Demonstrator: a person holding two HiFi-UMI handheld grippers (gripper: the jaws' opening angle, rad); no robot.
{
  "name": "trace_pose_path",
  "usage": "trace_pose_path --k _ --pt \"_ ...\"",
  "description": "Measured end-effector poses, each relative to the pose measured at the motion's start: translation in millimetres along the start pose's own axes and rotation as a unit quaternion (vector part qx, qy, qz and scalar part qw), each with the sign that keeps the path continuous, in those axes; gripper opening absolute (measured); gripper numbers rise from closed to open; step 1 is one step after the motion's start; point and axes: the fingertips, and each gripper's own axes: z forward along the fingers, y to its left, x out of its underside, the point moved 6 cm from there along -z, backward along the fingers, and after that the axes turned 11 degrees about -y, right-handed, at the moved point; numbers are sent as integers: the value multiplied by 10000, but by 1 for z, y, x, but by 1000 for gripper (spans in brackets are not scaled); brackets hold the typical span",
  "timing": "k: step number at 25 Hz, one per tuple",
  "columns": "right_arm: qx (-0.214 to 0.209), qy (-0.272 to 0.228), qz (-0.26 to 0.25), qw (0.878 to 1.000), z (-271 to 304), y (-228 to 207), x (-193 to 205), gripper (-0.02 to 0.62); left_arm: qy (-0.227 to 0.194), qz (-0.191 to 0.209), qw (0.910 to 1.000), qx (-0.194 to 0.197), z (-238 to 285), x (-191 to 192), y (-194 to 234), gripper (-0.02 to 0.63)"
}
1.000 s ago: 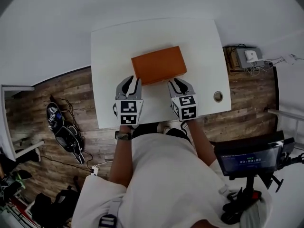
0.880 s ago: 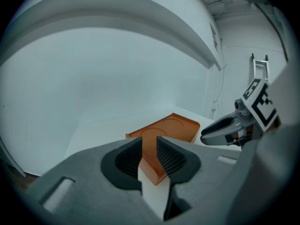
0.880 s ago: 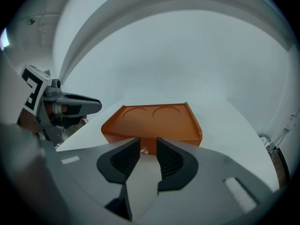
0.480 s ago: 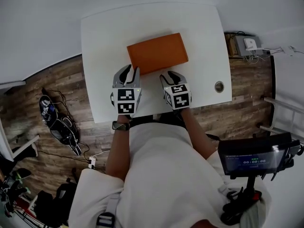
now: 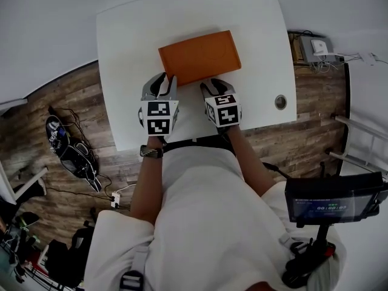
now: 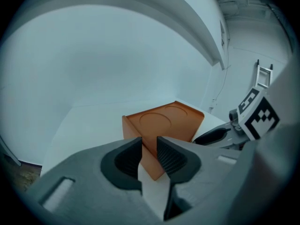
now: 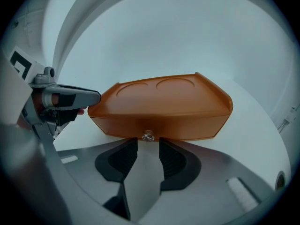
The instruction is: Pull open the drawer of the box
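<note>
An orange box (image 5: 199, 56) lies flat on the white table (image 5: 127, 47), its drawer shut. A small knob (image 7: 148, 136) sits at the middle of its front. My right gripper (image 5: 212, 88) stands open right before that knob; its jaws have just been opening and nothing is between the pads. My left gripper (image 5: 163, 86) is open at the box's near left corner (image 6: 152, 165), which shows through the gap just past the tips; its jaws have just been opening too. From each gripper view I see the other gripper: right gripper (image 6: 220, 135), left gripper (image 7: 70, 99).
A round cable hole (image 5: 280, 102) pierces the table near its right front corner. The table's near edge (image 5: 182, 139) runs just behind both grippers. Cables and gear (image 5: 70, 153) lie on the wooden floor at left. A screen on a stand (image 5: 333, 200) is at right.
Both grippers have sunk toward the table and come closer to the box's near side. The box has kept its place on the table.
</note>
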Motion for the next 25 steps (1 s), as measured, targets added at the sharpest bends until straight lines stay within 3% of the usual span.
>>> trace_pose_path --k 4,25 --pt "96 59 -27 9999 2 0 2 103 -28 -33 10000 33 -3 1 -1 104" --pt "68 10 -146 9999 -1 5 -3 66 -44 5 9999 95 -8 -1 -3 104"
